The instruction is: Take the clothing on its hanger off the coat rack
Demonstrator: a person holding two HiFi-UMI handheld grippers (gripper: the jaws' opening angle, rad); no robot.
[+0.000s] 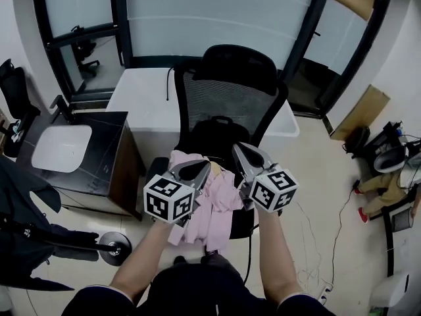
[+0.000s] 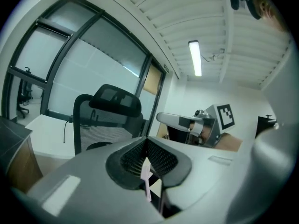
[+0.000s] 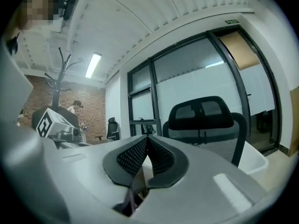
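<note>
Pink garment [image 1: 220, 208] drapes above the black office chair [image 1: 230, 101], clenched in the left tongs [image 1: 205, 167] and the right tongs [image 1: 239, 149].

Chair [image 1: 231, 101] centre; table [image 1: 141, 101] behind it; cabinet [image 1: 99, 157] left (coat rack [image 1: 113, 245] before it); clothing [image 1: 216, 206] over chair seat.

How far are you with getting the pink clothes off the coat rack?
Done: the pink clothing is off the coat rack, which stands apart. In hand: the left gripper and right gripper both pinch it above the office chair. Left: setting it down somewhere; no hanger can be made out.
</note>
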